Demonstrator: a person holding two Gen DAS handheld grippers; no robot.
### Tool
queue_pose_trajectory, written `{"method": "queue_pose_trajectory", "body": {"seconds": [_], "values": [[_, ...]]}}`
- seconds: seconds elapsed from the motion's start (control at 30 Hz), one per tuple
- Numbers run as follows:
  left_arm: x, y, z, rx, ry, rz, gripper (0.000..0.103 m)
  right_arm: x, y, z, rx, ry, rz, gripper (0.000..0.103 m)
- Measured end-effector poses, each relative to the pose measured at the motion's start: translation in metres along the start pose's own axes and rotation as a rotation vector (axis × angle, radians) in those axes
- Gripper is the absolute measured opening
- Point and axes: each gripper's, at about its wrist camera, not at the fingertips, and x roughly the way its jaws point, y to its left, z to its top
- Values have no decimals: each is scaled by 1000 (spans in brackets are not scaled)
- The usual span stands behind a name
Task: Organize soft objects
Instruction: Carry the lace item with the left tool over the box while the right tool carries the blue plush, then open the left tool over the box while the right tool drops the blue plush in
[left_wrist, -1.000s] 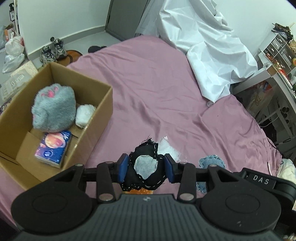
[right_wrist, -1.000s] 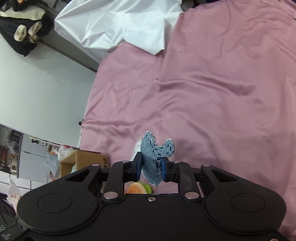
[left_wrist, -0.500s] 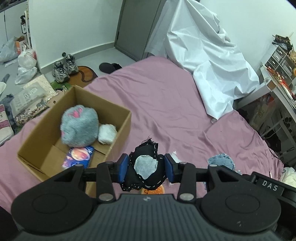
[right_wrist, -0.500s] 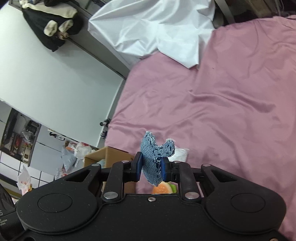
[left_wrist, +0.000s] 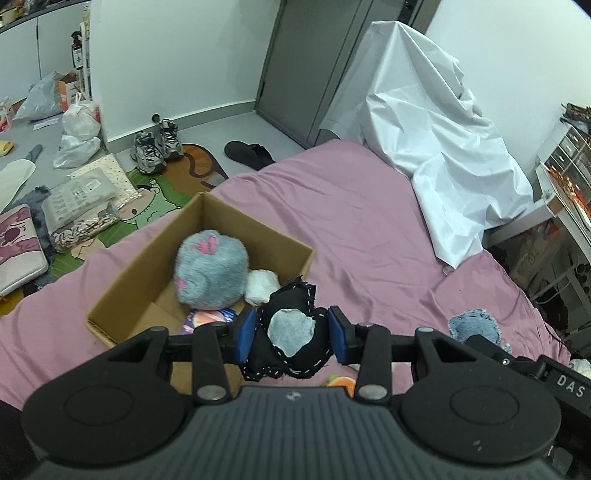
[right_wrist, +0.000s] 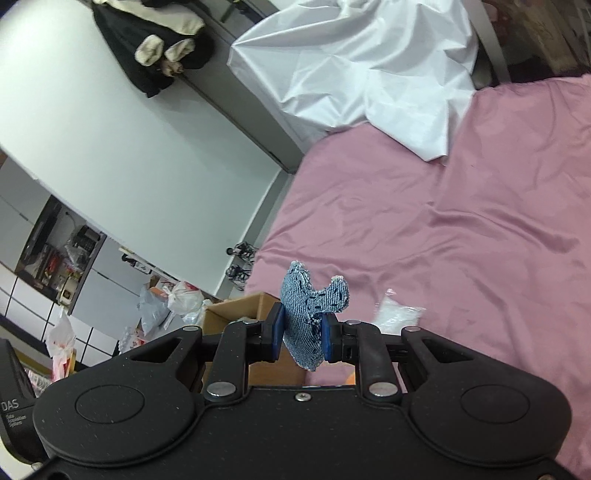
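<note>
While above pink bed, left gripper (left_wrist: 291, 334) clamps black plush (left_wrist: 290, 332), right gripper (right_wrist: 302, 334) pinches denim piece (right_wrist: 308, 308)

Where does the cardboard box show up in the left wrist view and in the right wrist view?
Left wrist view: the cardboard box sits left of centre on the pink bedsheet, open.
Right wrist view: only a corner of the box shows, low and left of centre.
Shared landmark: the white sheet at the bed's far end.

Right tool (right_wrist: 302, 334) clamps denim piece (right_wrist: 308, 314) above pink bedsheet (right_wrist: 461, 236).
</note>
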Motion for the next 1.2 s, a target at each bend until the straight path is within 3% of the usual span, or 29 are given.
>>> {"method": "queue_pose_trajectory", "body": {"seconds": [0.67,1.2], "values": [[9,74,16,-84,-3,16,41,23,52,-20,-118,3,20,20],[52,113,25,-109,79,0,43,65,80,-32,-168,70,-18,20]]}}
